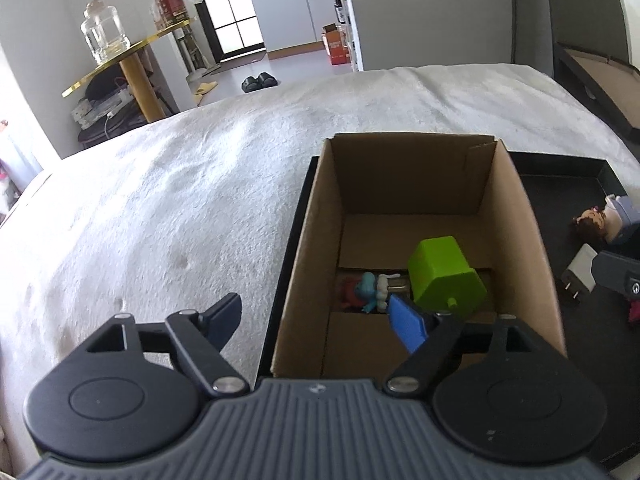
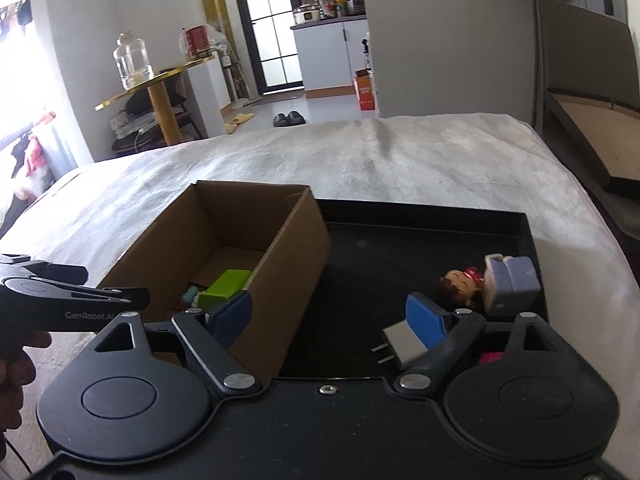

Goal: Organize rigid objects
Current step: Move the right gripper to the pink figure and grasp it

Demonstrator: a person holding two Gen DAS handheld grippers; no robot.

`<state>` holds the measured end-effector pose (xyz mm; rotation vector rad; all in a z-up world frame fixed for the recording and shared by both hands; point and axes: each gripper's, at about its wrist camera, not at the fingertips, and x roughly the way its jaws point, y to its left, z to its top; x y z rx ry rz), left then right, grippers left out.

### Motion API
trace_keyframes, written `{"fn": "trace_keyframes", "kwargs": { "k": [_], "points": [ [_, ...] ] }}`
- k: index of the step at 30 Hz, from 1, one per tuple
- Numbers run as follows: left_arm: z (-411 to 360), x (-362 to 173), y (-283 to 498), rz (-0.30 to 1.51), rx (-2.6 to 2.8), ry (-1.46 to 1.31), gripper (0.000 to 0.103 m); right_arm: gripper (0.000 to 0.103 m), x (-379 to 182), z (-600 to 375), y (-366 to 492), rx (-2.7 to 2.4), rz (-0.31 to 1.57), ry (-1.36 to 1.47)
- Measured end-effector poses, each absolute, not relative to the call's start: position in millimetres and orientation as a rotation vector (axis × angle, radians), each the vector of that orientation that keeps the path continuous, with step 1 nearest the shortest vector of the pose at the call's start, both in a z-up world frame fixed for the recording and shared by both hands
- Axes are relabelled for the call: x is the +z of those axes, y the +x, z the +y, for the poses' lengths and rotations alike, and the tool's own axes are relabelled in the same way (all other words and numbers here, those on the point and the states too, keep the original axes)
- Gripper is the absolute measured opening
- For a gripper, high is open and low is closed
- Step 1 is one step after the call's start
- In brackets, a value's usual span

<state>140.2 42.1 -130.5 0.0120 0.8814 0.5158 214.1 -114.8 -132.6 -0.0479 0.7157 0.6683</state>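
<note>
On the left, a white cloth [image 1: 180, 200] covers the surface, and the left gripper [image 1: 316, 320] hangs over it with its jaws wide and nothing between them. Its left finger [image 1: 224, 318] is above the cloth; its blue-padded right finger reaches over the near edge of the cardboard box [image 1: 316, 240]. In the right wrist view that gripper [image 2: 80, 298] shows only from the side, cut off at the frame edge, with part of the hand [image 2: 16, 364] behind it in shadow.

The box stands open at the left end of a black tray [image 2: 400, 216]. Inside lie a green block [image 1: 444, 276], and beside it a small figure [image 1: 368, 292] in red, teal and white, too jumbled to tell apart. The near box wall hides most of both in the right wrist view.

Right of the box, on the tray floor, lies a white plug [image 2: 394, 344], prongs toward the camera. The right gripper [image 2: 330, 316] also stands wide open and empty, straddling the box's right corner; its right pad covers part of the plug. Behind lies a doll [image 2: 460, 284] on its side with a grey-lilac block [image 2: 512, 284] touching it. Something pink [image 2: 490, 357] peeks from behind the gripper's arm, mostly hidden.
</note>
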Motion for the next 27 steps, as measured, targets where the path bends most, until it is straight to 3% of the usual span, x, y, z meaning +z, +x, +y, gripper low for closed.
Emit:
{"fn": "trace_keyframes", "kwargs": {
  "k": [27],
  "points": [
    [23, -140, 152, 0.944, 0.533, 0.078, 0.081, 0.087, -176, -169, 231, 0.529, 0.85, 0.01]
  ]
}}
